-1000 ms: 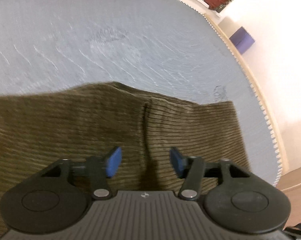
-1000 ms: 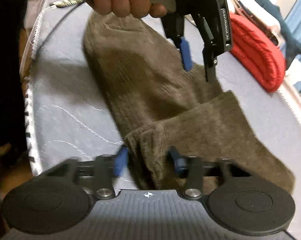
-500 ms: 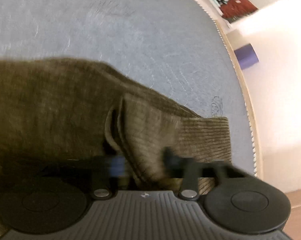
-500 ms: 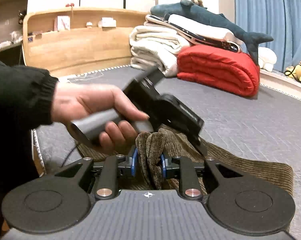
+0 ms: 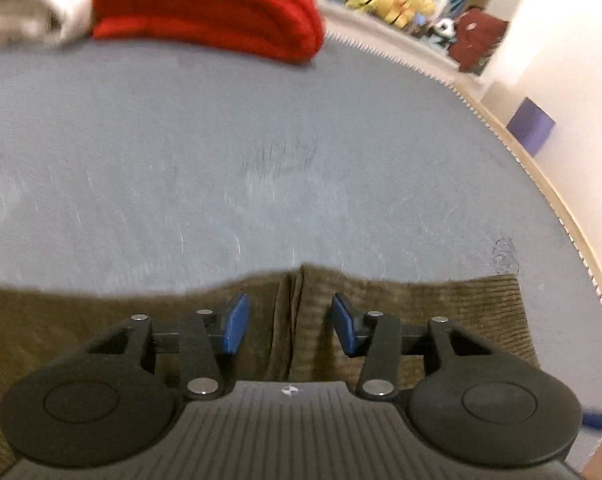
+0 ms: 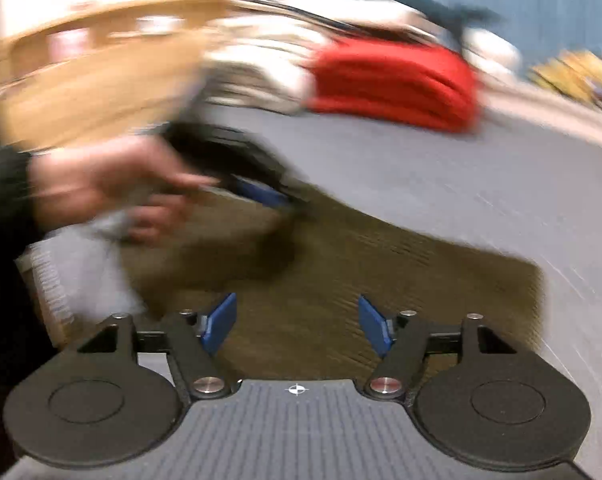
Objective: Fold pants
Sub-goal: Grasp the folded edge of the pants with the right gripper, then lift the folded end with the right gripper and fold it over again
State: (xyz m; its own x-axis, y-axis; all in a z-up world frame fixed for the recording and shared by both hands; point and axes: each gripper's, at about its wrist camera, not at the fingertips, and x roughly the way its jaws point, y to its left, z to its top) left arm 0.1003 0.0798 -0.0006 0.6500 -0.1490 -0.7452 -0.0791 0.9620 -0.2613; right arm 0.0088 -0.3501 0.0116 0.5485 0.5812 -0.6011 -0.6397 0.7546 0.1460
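Note:
The olive-brown corduroy pants (image 5: 401, 304) lie folded flat on the grey-blue bed (image 5: 261, 152). My left gripper (image 5: 287, 322) is open just above the pants' far edge, with a fabric crease between its blue pads, nothing held. In the blurred right wrist view the pants (image 6: 381, 264) lie ahead, and my right gripper (image 6: 297, 322) is open wide and empty above them. The left gripper (image 6: 257, 192) shows there too, held by a hand at the pants' left end.
A red folded blanket (image 5: 209, 4) and white bedding (image 5: 25, 8) sit at the far end of the bed. Plush toys (image 5: 397, 4) lie beyond the bed edge (image 5: 541, 176) at right. A wooden headboard (image 6: 93, 72) is at the back left.
Both grippers let go of the pants and opened. The fold they held up now lies flat on the bed. Both grippers pulled back and tilted up.

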